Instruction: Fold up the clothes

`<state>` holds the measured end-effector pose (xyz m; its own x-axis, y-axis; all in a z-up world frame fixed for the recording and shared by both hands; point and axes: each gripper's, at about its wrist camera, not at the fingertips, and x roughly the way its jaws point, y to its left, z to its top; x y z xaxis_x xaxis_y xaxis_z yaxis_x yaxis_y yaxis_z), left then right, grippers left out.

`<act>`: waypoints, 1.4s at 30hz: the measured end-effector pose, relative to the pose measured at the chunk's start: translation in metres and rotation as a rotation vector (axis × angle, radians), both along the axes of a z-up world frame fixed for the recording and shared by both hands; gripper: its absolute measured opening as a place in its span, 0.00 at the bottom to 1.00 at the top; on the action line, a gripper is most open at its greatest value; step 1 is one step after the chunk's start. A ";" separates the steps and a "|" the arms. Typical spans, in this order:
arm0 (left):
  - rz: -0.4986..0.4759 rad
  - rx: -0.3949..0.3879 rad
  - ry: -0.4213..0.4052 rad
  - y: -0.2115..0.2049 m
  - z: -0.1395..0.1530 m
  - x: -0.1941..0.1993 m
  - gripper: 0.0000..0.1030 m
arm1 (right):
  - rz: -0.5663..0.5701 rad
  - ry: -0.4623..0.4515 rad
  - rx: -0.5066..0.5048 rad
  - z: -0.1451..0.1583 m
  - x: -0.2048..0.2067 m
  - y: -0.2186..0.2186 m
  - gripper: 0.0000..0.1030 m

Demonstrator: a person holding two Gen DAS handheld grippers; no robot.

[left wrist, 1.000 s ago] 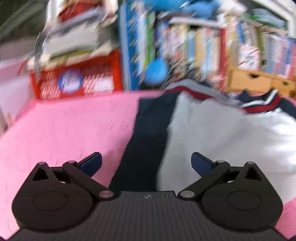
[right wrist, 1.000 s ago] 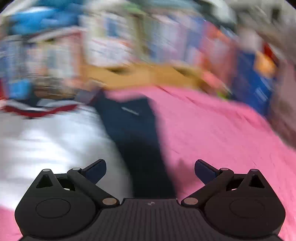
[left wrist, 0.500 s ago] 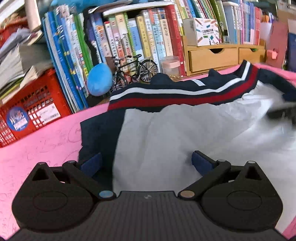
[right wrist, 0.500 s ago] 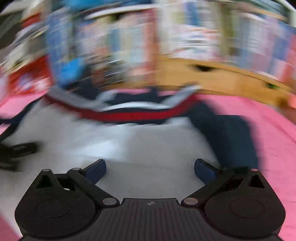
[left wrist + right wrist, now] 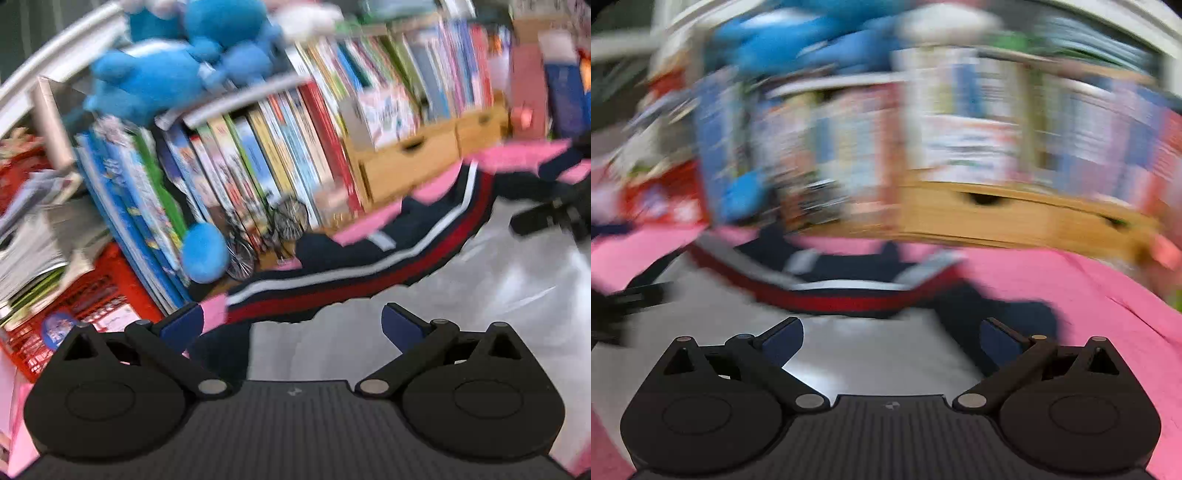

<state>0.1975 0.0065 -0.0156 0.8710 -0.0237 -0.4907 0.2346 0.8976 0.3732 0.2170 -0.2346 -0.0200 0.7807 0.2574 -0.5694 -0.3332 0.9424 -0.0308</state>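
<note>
Nearest to me, my left gripper (image 5: 291,325) is spread wide with nothing between its blue pads, tilted over the garment (image 5: 461,295). My right gripper (image 5: 892,338) is likewise released and empty, just above the same white cloth. The garment lies spread on the pink bench (image 5: 1071,291): a white body, a red and white stripe, and navy sleeves and collar toward the far edge. In the left view I see the right gripper's dark shape at the frame's right edge, over the white cloth. Beyond the garment stand a wooden drawer box (image 5: 410,162), a row of books (image 5: 258,158), a red crate (image 5: 92,306) and blue plush toys (image 5: 177,62). The right view is heavily blurred.
</note>
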 end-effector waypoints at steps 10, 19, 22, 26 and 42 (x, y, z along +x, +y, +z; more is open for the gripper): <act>0.133 -0.269 0.121 0.047 -0.035 0.037 1.00 | -0.176 0.114 0.087 -0.046 0.102 0.009 1.00; 0.161 -0.254 0.093 0.046 -0.021 0.015 1.00 | -0.160 0.058 0.044 -0.030 0.061 0.013 1.00; 0.135 -0.235 0.054 0.038 -0.015 -0.003 1.00 | -0.008 -0.019 0.020 -0.013 0.008 0.024 1.00; 0.126 -0.085 0.042 0.027 -0.030 -0.010 1.00 | 0.075 0.020 -0.093 -0.026 -0.020 0.037 1.00; 0.173 -0.047 -0.036 0.050 0.011 -0.129 1.00 | -0.278 0.030 0.159 -0.013 -0.118 -0.104 1.00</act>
<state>0.0685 0.0561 -0.0047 0.8811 0.1061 -0.4608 0.0620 0.9401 0.3351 0.0992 -0.3385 -0.0331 0.8172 0.1243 -0.5629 -0.0612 0.9897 0.1296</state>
